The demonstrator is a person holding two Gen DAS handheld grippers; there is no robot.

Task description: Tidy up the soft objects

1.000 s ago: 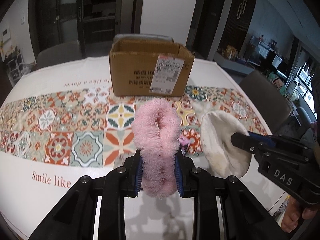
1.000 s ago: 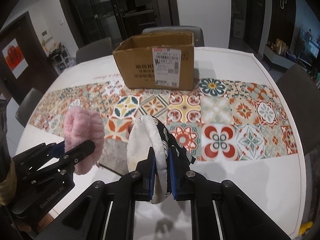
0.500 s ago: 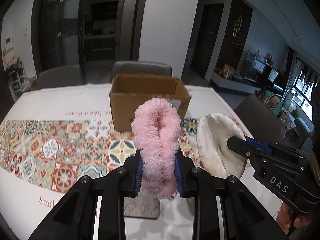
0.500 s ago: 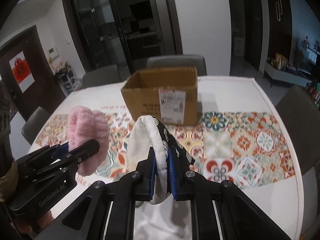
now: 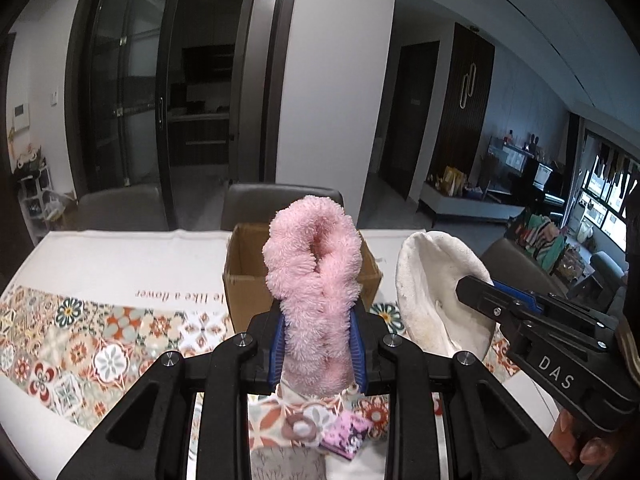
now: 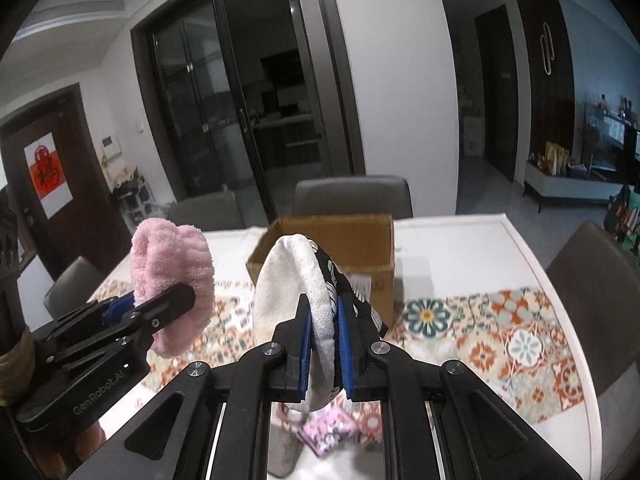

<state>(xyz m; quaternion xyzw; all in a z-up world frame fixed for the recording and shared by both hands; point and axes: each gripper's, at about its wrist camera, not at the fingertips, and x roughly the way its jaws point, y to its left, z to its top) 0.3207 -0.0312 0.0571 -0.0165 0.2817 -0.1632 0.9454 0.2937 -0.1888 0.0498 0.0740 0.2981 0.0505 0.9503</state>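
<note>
My left gripper point(image 5: 317, 350) is shut on a fluffy pink soft object point(image 5: 314, 276) and holds it upright above the table. It also shows in the right wrist view point(image 6: 172, 280). My right gripper point(image 6: 323, 350) is shut on a cream soft object with a black patterned side point(image 6: 296, 288), also held up in the air; it shows in the left wrist view point(image 5: 436, 292). An open cardboard box point(image 6: 340, 240) stands on the table beyond both objects; it also shows in the left wrist view point(image 5: 248, 276).
The table carries a white cloth with a colourful tile pattern point(image 6: 500, 332). A small pink patterned item point(image 5: 346, 436) and a pale cloth lie on the table below the grippers. Grey chairs point(image 6: 352, 196) stand around the table.
Both grippers have risen and tilted up with their objects, and moved closer to the box. The box's open top now shows behind the held objects.
</note>
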